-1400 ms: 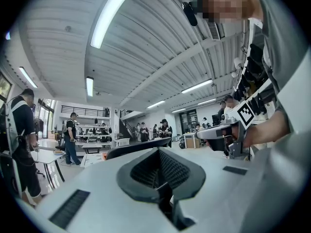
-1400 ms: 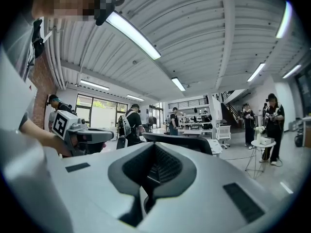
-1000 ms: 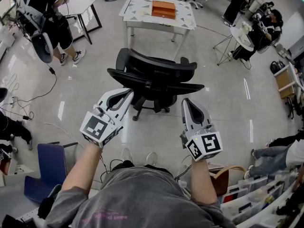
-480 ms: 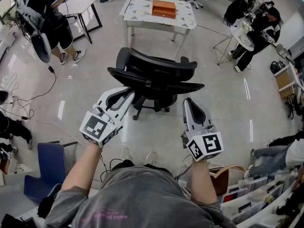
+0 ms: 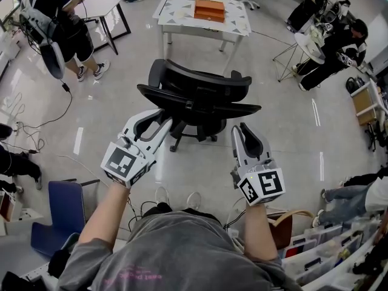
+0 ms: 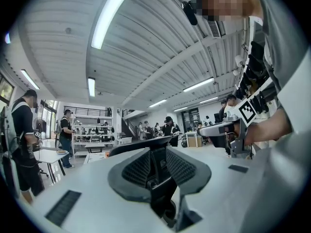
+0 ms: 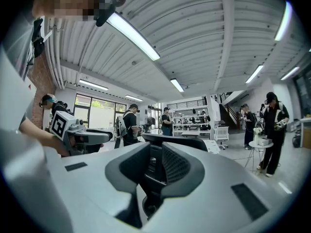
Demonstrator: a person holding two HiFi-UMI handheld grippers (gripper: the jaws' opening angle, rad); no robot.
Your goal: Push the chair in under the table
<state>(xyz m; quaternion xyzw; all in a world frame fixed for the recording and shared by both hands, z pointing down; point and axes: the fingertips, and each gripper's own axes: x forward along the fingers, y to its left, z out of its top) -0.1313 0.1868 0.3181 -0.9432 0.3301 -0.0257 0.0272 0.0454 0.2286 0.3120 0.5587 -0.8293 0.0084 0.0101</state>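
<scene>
A black office chair (image 5: pixel 194 96) stands on the glossy floor with its backrest toward me, a short way from the white patterned table (image 5: pixel 176 14) that carries an orange box (image 5: pixel 208 11). My left gripper (image 5: pixel 162 121) is held level just short of the backrest's left end. My right gripper (image 5: pixel 240 130) is level near its right end. Both sets of jaws are opening, stand slightly apart, and have nothing between them. In the left gripper view the backrest's top edge (image 6: pixel 141 146) shows just beyond the jaws. The right gripper view shows the same edge (image 7: pixel 180 141).
A standing person (image 5: pixel 57 17) and a second table (image 5: pixel 103 5) are at the far left. Cables (image 5: pixel 36 132) trail over the floor there. A blue chair (image 5: pixel 66 208) sits near my left. People sit round a small table (image 5: pixel 309 47) at the right, and bins (image 5: pixel 339 247) line the near right.
Both grippers' jaws have parted a little. My hands and the chair have kept their places. The seated people at the far right have shifted.
</scene>
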